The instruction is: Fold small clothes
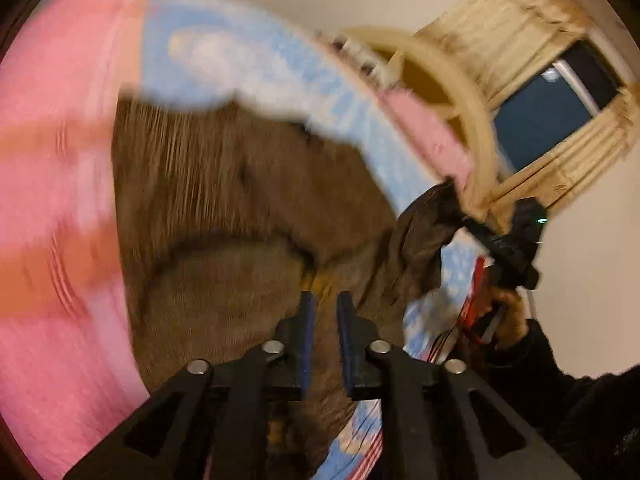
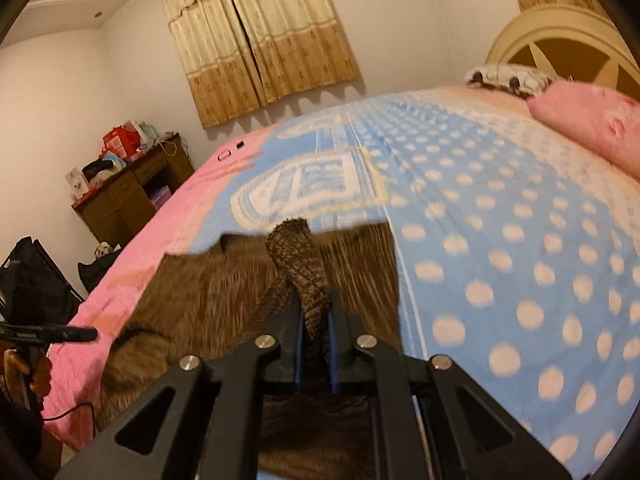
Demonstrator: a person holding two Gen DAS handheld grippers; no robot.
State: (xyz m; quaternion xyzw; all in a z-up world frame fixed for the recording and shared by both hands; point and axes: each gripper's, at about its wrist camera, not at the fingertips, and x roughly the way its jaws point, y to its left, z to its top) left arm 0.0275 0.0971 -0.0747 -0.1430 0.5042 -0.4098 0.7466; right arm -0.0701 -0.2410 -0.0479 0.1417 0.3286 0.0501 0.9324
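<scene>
A: Start on the left. What is the left gripper [image 1: 323,304] doing?

B: It hovers low over the brown knitted garment [image 1: 240,208], which lies spread on the bed [image 2: 500,208] near the foot edge. Its jaws stand slightly apart with nothing between them. The left view is blurred, so I cannot tell which part of the cloth lies right under the tips.

A: And the right gripper [image 2: 314,320]?

B: Clamped on a narrow knitted strip [image 2: 298,256] of that same garment, maybe a sleeve or a corner. The strip rises from the jaws and points away toward the curtain [image 2: 260,40].

A: So where does the cloth lie from each tool?

B: The body spreads ahead of both, with its far edge running across the bed. One side edge runs straight along the dotted blue part of the cover. The right gripper already has its hold; the left one is nearer the free, wrinkled part. In my judgement it needs a grip there before any fold.
</scene>
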